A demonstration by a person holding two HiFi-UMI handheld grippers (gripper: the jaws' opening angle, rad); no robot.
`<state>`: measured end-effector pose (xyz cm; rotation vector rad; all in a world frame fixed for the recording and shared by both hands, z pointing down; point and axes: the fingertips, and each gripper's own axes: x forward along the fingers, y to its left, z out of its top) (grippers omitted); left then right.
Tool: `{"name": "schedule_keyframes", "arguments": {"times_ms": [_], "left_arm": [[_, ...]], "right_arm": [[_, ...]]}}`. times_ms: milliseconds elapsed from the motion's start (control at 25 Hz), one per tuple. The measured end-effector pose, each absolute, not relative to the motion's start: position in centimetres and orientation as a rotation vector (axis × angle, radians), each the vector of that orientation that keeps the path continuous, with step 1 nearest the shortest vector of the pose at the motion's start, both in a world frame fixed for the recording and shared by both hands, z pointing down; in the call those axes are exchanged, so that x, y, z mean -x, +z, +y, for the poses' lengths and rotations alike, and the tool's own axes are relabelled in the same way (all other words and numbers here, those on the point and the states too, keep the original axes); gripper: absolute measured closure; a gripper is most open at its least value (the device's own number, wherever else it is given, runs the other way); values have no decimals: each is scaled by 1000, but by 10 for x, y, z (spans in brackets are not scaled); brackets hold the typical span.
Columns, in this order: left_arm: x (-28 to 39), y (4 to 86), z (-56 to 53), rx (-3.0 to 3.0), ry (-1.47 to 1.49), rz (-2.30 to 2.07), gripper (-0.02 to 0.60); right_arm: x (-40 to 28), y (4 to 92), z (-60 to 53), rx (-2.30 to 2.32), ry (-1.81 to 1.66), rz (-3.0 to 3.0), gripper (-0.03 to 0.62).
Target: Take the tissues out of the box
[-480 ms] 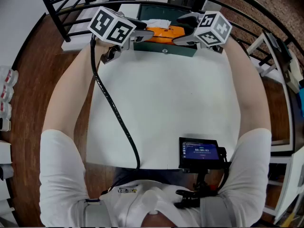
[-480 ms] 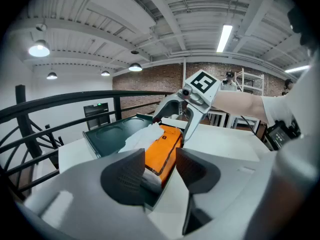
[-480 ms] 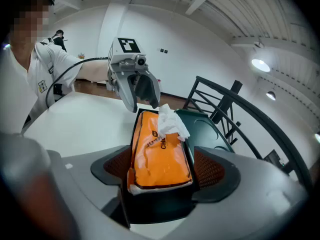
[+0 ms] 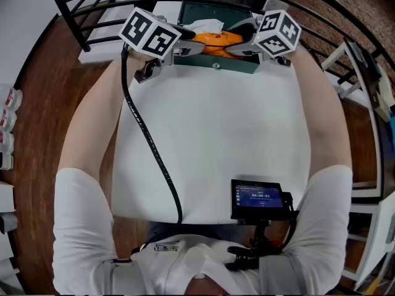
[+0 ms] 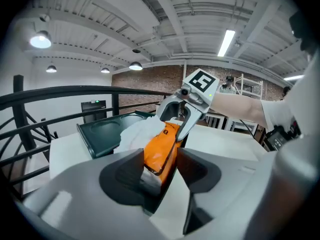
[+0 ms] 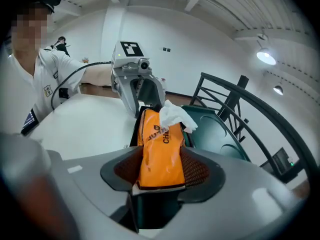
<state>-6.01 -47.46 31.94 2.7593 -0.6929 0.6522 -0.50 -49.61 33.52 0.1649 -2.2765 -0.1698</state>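
An orange tissue pack [image 4: 216, 41] hangs over the dark green tray [image 4: 234, 65] at the table's far edge, held at both ends. My left gripper [image 4: 188, 45] is shut on its left end, and my right gripper [image 4: 241, 44] is shut on the right end. A crumpled white tissue [image 4: 202, 25] sticks out of the pack's top. In the left gripper view the pack [image 5: 161, 151] sits between my jaws, with the tissue [image 5: 140, 134] to its left and the right gripper [image 5: 187, 106] beyond. The right gripper view shows the pack [image 6: 160, 149] clamped lengthwise, the tissue [image 6: 175, 115] and the left gripper [image 6: 137, 84].
The white table [image 4: 210, 140] stretches toward me. A small screen device [image 4: 260, 198] is mounted at its near edge. A black cable [image 4: 145, 134] runs from the left gripper across the table's left side. A black railing [image 4: 80, 11] curves behind the tray.
Both grippers and the pack have shifted slightly up and away from me. The tissue now stands a little higher out of the pack.
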Motion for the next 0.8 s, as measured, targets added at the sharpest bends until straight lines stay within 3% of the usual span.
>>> {"name": "schedule_keyframes", "arguments": {"times_ms": [440, 800], "left_arm": [[60, 264, -455, -2847, 556, -754, 373], [3, 196, -350, -2995, 452, -659, 373]], "right_arm": [[5, 275, -476, -297, -410, -2255, 381], [-54, 211, -370, -378, -445, -2304, 381]]}}
